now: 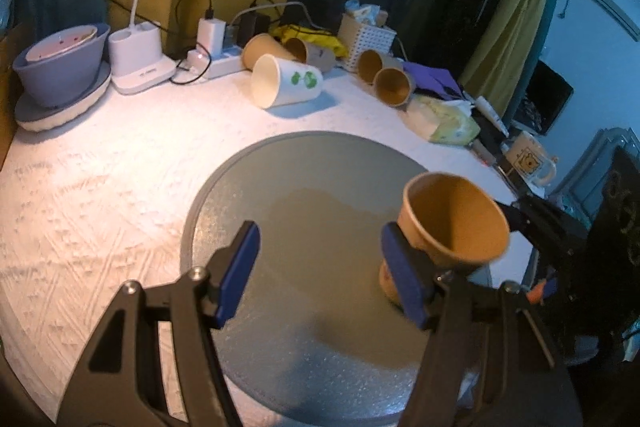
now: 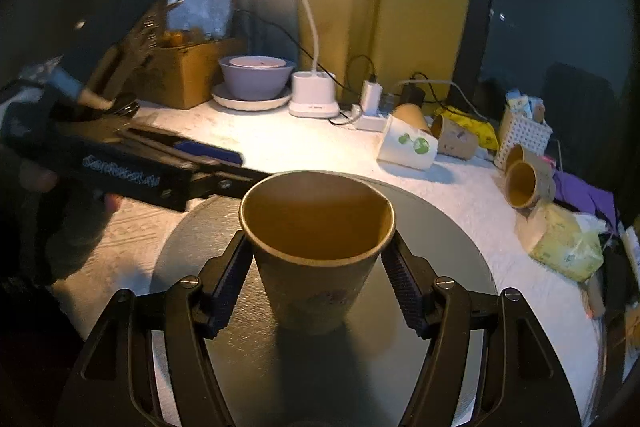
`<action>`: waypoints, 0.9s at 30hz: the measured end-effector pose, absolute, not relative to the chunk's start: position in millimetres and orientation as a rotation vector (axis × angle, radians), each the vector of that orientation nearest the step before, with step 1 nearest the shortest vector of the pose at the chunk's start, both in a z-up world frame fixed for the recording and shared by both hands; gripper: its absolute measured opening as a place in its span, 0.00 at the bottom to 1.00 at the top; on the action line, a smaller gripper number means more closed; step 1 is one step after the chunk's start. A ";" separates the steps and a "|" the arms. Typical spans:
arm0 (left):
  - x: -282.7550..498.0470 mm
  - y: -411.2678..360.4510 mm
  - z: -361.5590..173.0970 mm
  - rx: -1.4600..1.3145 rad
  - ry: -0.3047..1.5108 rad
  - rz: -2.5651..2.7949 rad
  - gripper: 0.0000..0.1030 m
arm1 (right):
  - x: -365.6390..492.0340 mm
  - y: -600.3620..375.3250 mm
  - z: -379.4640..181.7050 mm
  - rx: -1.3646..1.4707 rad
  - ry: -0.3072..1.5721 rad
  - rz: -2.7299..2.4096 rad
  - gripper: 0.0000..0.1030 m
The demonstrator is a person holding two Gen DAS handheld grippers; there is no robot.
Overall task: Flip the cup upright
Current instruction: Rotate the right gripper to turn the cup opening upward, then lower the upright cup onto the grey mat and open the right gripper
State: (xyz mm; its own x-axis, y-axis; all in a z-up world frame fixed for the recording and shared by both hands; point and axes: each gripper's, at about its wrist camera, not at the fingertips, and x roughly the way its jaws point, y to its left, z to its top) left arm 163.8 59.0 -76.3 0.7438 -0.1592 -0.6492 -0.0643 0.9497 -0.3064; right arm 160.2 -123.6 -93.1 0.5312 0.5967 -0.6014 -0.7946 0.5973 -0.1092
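The brown paper cup (image 2: 316,251) stands upright, mouth up, on the round grey tray (image 2: 452,227), its base hidden in shadow; the right gripper (image 2: 316,279) brackets it with both pads (image 2: 230,287) close at its sides, though actual contact cannot be made out. The left gripper (image 1: 320,275), beside the cup on the tray, is spread wide and holds nothing. Lettering on its body is blurred and unreadable; beyond the tray lie five cups: one white (image 1: 286,81), four brown (image 1: 394,87).
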 end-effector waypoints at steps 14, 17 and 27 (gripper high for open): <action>145.5 54.5 -79.1 -0.279 0.708 -0.005 0.74 | 178.1 -128.2 -103.1 -0.388 0.612 0.697 0.68; 137.2 52.3 -76.3 -0.265 0.683 0.003 0.74 | 175.8 -131.2 -101.7 -0.371 0.635 0.678 0.69; 111.9 41.4 -69.3 -0.232 0.654 0.006 0.74 | 160.5 -142.2 -91.2 -0.294 0.694 0.630 0.75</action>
